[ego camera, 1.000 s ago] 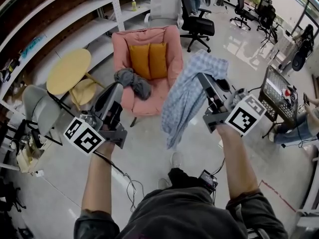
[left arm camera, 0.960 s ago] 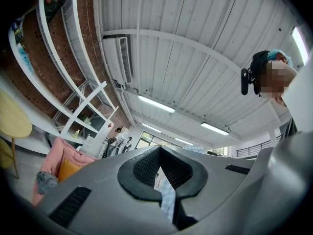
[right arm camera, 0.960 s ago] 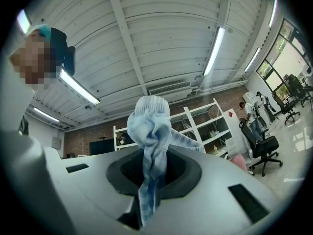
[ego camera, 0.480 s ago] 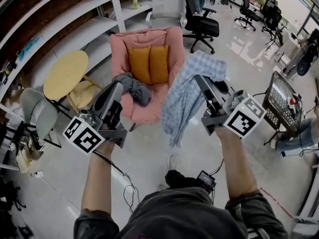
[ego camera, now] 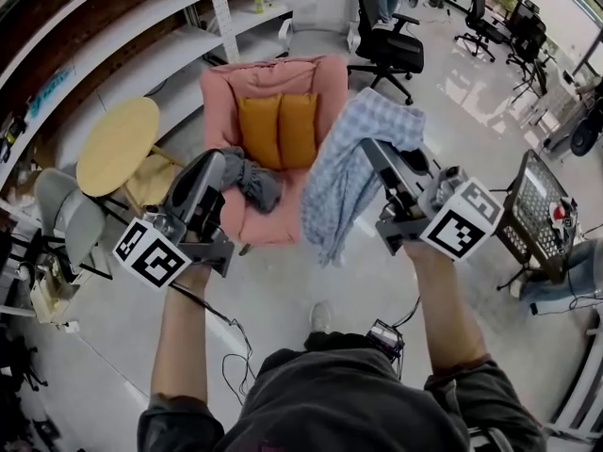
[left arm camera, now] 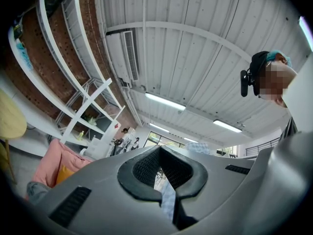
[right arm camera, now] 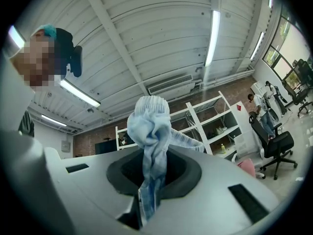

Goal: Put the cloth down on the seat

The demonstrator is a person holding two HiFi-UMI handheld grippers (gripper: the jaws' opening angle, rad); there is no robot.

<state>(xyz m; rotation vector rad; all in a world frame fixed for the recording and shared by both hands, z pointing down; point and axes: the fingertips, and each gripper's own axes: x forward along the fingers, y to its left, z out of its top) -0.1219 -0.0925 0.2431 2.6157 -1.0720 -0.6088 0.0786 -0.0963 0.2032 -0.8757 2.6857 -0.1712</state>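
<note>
A blue checked cloth [ego camera: 350, 169] hangs in the air from my right gripper [ego camera: 374, 149], whose jaws are shut on a bunched fold of it [right arm camera: 150, 146]. It dangles just right of the pink armchair [ego camera: 322, 90], beside the seat's right edge. Two orange cushions [ego camera: 278, 128] lean on the chair back. A grey cloth [ego camera: 252, 175] lies crumpled on the seat's left side. My left gripper [ego camera: 209, 163] is raised at the chair's front left, by the grey cloth. Its jaws [left arm camera: 164, 180] are shut with nothing between them.
A round yellow table [ego camera: 118, 144] and a grey chair [ego camera: 66, 217] stand left of the armchair. White shelving [ego camera: 141, 36] runs along the brick wall. A black office chair [ego camera: 388, 40] is behind the armchair, and a cart [ego camera: 535, 213] is at right. Cables [ego camera: 231, 370] trail on the floor.
Both grippers have come a little nearer the armchair. The left one now overlaps its front left edge. The checked cloth still hangs from the right gripper.
</note>
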